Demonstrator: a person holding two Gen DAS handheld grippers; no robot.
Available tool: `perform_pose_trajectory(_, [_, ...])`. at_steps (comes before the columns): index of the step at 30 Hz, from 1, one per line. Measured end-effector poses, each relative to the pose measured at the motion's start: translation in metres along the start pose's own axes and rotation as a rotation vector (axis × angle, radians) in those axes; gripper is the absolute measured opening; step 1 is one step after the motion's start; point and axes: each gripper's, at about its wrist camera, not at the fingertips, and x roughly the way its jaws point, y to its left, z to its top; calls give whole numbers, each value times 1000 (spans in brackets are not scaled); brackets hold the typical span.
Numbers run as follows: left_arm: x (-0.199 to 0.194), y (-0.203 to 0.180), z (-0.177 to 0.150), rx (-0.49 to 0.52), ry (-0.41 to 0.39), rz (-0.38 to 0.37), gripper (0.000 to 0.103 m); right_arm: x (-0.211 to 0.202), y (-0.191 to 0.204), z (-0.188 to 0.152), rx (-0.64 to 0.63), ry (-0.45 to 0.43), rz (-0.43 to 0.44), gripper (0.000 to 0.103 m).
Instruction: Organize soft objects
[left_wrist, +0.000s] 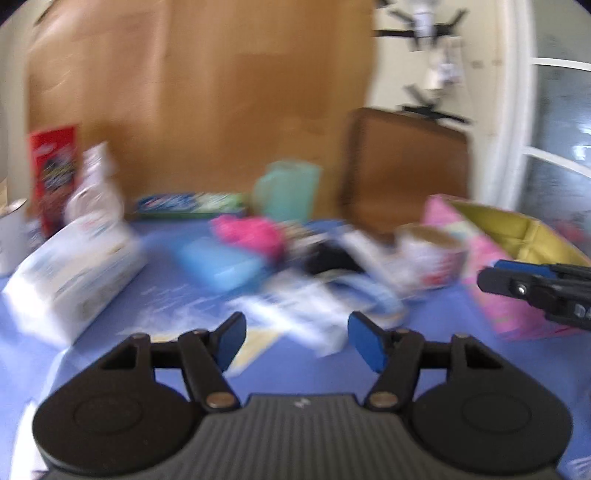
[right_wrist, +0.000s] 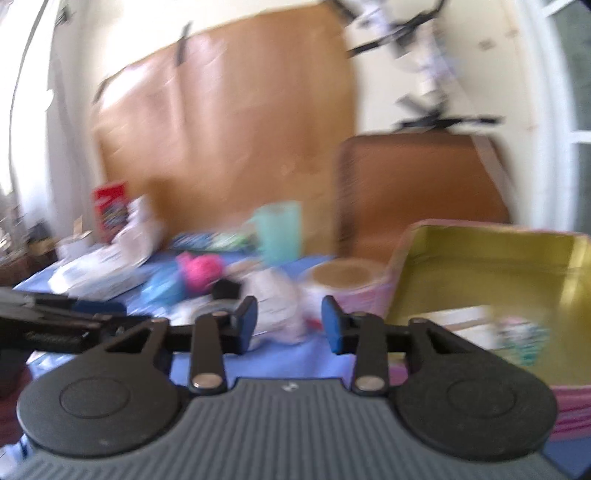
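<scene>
Two grippers, jaws apart and empty. Soft pile ahead of left gripper, nearer than right gripper. Pink bin rightward.

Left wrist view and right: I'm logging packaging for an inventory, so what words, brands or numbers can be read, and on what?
None can be read; both views are motion-blurred.
Red box: printed graphics, illegible.
White carton: print, illegible.
Blue-green flat pack: lettering, illegible.
Paper cup: red marks, illegible.
</scene>
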Motion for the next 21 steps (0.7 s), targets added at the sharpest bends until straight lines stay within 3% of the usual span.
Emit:
perform_pose_trajectory(5, [2,42,-12,-150,44,-2,61,47,49,-4,-134,129,124,39])
perform_pose_trajectory(11, [-9,53,-20,-191,52,-63,61,91,81,-13,-299,236,150,39])
perform_pose_trajectory(14, [-13,56,-23,-217,60,-105,61,93,87,-16,-383,239,140,15])
perform_pose_trajectory(19, [-17,58,-25,-246,76,-138,61,65,95,-23,-406,250,203,13])
perform_pose_trajectory(21, [-20,59,-25,-258,80,-146,61,50,103,-27,-380,268,266,4])
